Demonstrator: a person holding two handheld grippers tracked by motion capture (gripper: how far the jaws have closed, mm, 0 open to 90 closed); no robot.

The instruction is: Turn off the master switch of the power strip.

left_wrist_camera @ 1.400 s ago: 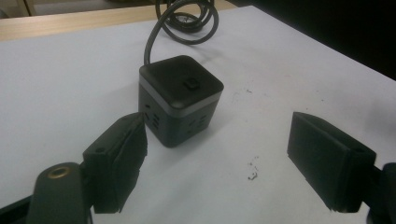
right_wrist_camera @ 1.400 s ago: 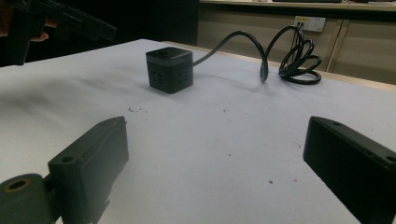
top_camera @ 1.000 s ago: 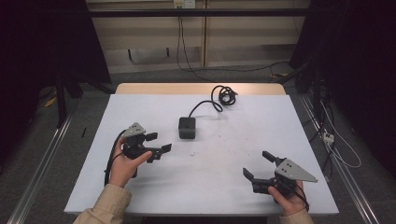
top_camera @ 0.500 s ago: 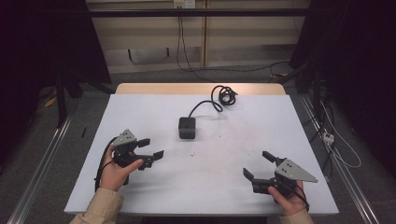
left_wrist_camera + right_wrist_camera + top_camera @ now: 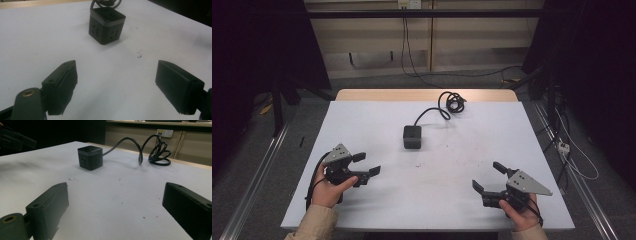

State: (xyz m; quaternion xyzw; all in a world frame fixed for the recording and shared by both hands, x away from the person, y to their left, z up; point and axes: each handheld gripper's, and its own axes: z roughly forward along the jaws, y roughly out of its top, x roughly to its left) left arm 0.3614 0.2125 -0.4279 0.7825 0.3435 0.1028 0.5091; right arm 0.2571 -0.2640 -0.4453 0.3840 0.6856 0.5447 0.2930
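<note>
In the high view a black socket cube (image 5: 412, 136) sits on the white table (image 5: 362, 120) a little above the middle of the frame, well apart from both grippers. Its black cable (image 5: 451, 102) runs up and to the right into a loose coil near the table's far edge. The left gripper (image 5: 365, 164) is at the lower left of the frame, held in a hand (image 5: 328, 190), with its jaws spread wide and nothing between them. The right gripper (image 5: 488, 177) is at the lower right, gripped by the other hand (image 5: 519, 214), its jaws likewise wide apart and empty. In the left gripper view the cube (image 5: 106, 25) stands at the upper middle of the frame, beyond the two open jaws, with bare tabletop between. In the right gripper view the cube (image 5: 90, 157) is at the upper left of centre, and the coiled cable (image 5: 157, 151) lies at the upper right.
</note>
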